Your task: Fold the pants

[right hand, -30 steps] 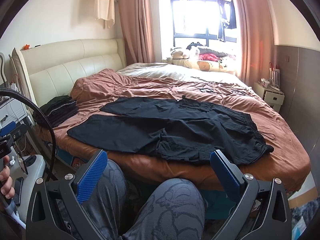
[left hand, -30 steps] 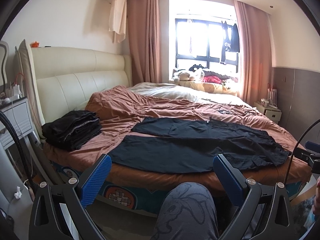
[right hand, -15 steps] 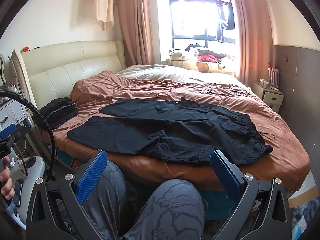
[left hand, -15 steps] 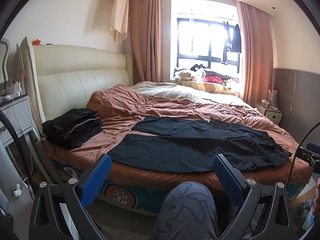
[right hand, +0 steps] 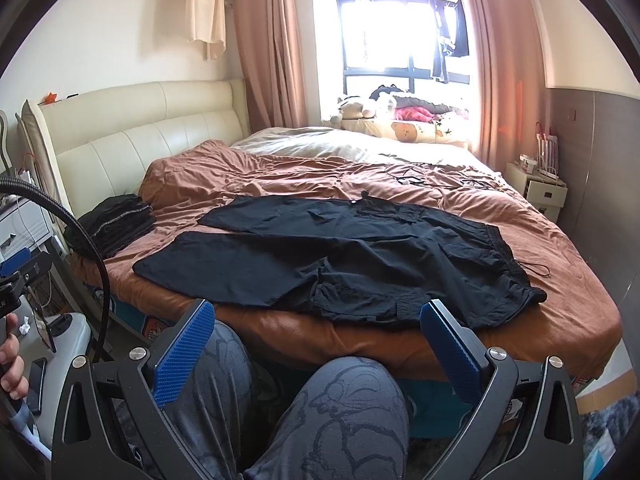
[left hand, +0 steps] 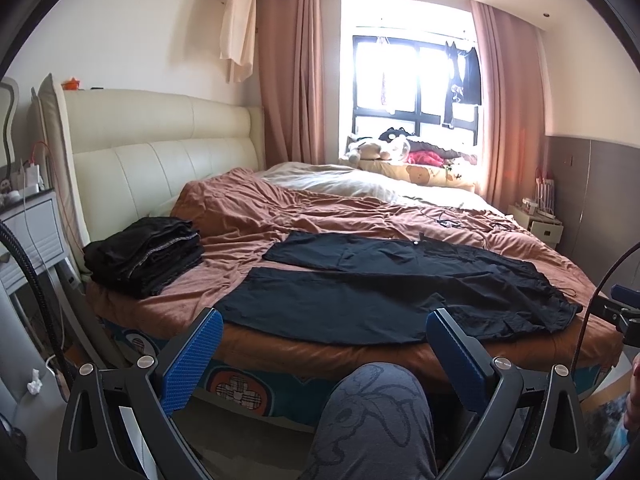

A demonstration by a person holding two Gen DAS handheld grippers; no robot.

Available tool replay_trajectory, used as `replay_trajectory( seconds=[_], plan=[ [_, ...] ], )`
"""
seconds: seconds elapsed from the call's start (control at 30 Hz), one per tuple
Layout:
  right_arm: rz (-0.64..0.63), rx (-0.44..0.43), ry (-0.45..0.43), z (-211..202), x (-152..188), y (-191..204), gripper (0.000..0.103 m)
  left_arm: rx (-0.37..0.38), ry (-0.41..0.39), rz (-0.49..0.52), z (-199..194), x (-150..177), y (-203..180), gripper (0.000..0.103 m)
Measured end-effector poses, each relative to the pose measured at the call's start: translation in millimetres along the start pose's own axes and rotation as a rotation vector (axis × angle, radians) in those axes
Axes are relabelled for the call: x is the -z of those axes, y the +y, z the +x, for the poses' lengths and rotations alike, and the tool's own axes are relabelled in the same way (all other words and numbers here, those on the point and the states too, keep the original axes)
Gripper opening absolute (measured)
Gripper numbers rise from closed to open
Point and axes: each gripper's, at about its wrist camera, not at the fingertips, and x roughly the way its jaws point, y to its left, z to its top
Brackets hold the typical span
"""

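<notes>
Black pants (left hand: 384, 284) (right hand: 344, 256) lie spread flat along the near edge of a bed with a brown cover (left hand: 288, 216) (right hand: 280, 176). Their two legs point left and the waistband with a drawstring lies at the right. My left gripper (left hand: 325, 336) is open, held low in front of the bed, short of the pants. My right gripper (right hand: 318, 322) is open too, also below the bed's near edge. Nothing is between either pair of blue pads. A person's patterned grey knees (left hand: 376, 412) (right hand: 340, 412) sit below both grippers.
A stack of folded dark clothes (left hand: 140, 256) (right hand: 112, 224) rests at the bed's left end by the cream headboard (left hand: 160, 152). A white nightstand (left hand: 32, 232) stands at left, another (right hand: 540, 192) at far right. Cables lie on the cover (right hand: 432, 178).
Both views have tilted slightly upward, so the bed and pants sit a little lower in frame. The pants have not moved and both grippers stay open.
</notes>
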Motion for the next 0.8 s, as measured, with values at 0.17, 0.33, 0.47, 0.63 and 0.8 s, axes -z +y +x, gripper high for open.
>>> replay_trajectory(
  seconds=[0.17,0.33,0.47,0.63,0.8],
  plan=[
    [0.014,-0.001,0.003,1.3,0.4,-2.0,0.103,0.005,0.013,-0.004,3.3,-0.4,0.1,0.102],
    [0.018,0.000,0.004,2.4,0.7,-3.4,0.103,0.012,0.023,-0.008,7.3,0.5,0.7,0.102],
    [0.019,0.030,0.010,7.5,1.0,-4.5,0.103,0.021,0.060,-0.018,21.2,0.5,3.4,0.103],
    [0.034,0.050,0.033,21.1,0.1,-10.6,0.103,0.025,0.105,-0.023,42.7,1.8,6.1,0.103],
    [0.062,0.069,0.049,36.2,-1.4,-16.8,0.103,0.028,0.171,-0.032,70.8,5.2,9.7,0.103]
  ],
)
